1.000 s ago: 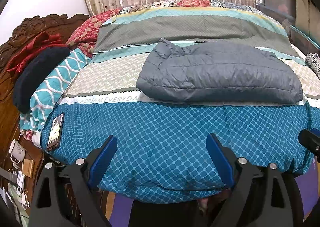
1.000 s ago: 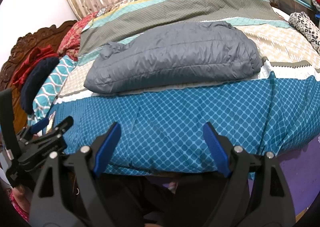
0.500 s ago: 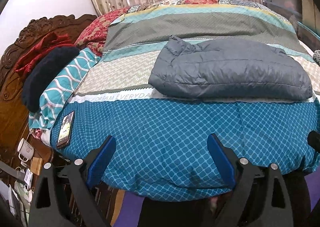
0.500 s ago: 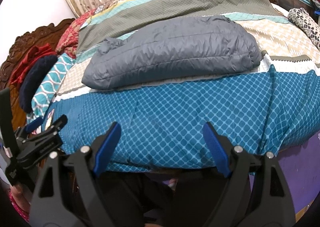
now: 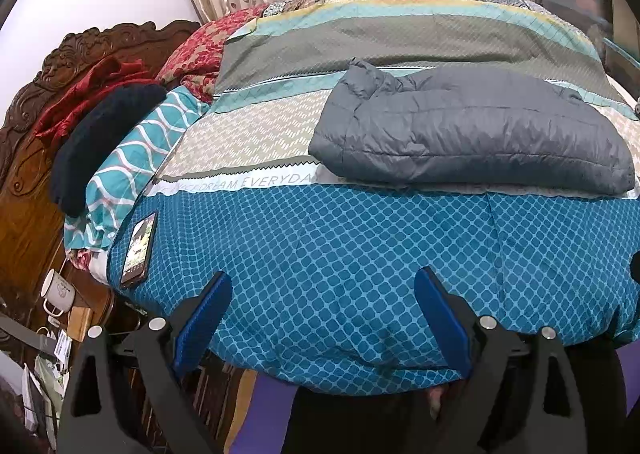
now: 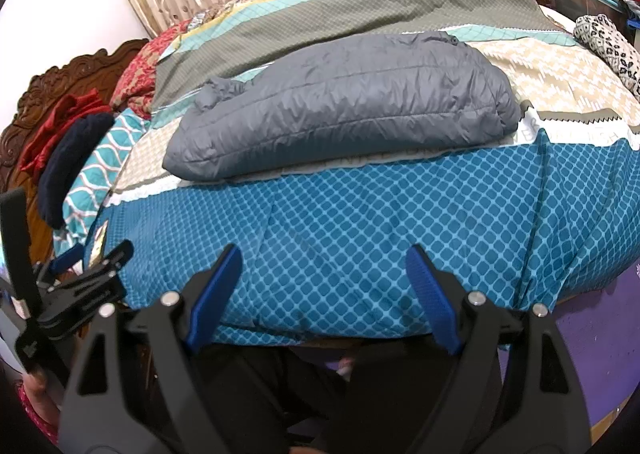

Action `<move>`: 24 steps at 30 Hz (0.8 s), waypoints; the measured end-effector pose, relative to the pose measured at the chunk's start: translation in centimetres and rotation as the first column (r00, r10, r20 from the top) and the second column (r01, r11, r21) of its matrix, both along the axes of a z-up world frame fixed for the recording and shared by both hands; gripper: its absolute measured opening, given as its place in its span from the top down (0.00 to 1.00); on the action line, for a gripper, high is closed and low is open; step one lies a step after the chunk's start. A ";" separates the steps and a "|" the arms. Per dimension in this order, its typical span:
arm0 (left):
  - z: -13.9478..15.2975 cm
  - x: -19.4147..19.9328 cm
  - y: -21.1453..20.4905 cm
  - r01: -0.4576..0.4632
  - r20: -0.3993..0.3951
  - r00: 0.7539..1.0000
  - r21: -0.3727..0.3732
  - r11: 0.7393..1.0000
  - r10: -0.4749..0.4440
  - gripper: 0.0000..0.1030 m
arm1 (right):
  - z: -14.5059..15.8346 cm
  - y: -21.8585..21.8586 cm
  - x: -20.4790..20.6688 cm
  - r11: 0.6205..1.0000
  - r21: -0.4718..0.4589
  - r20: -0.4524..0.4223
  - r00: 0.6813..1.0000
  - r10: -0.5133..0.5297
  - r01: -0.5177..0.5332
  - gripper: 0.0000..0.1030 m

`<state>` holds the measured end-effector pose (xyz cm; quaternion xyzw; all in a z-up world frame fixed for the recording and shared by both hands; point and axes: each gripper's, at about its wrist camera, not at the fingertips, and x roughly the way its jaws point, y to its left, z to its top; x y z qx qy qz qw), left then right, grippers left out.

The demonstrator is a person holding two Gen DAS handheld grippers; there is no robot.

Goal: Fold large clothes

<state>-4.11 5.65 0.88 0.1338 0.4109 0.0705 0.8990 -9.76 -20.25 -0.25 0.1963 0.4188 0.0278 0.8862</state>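
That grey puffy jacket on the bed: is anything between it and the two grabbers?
Nothing visible. Only bare blue-checked bedspread lies between the open left gripper, right gripper and the jacket. The phone sits off to the side.

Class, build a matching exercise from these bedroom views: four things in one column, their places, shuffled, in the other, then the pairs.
Things:
1. grey puffer jacket
2. phone
3. white mug
4. red cloth

Places:
A. draped over the carved headboard
B. below the bed's left corner
C. folded, mid-bed
D. flat on the blue bedspread's left edge

Pairs: 1-C, 2-D, 3-B, 4-A
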 end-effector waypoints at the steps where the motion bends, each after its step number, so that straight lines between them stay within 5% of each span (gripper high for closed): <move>1: 0.0 0.0 0.0 -0.001 0.000 1.000 0.002 1.000 0.001 0.35 | 0.0 -0.1 0.0 1.000 0.000 0.002 1.000 -0.002 0.002 0.22; 18: 0.9 -1.0 -0.8 0.023 0.062 0.998 0.032 0.999 -0.025 0.35 | -0.4 -0.7 0.1 1.000 0.015 -0.022 0.999 -0.026 0.026 0.22; 24: 1.8 -0.9 0.4 -0.025 0.133 0.991 0.094 0.995 0.012 0.35 | -0.5 -0.4 0.1 1.000 0.008 -0.027 0.999 -0.025 0.025 0.22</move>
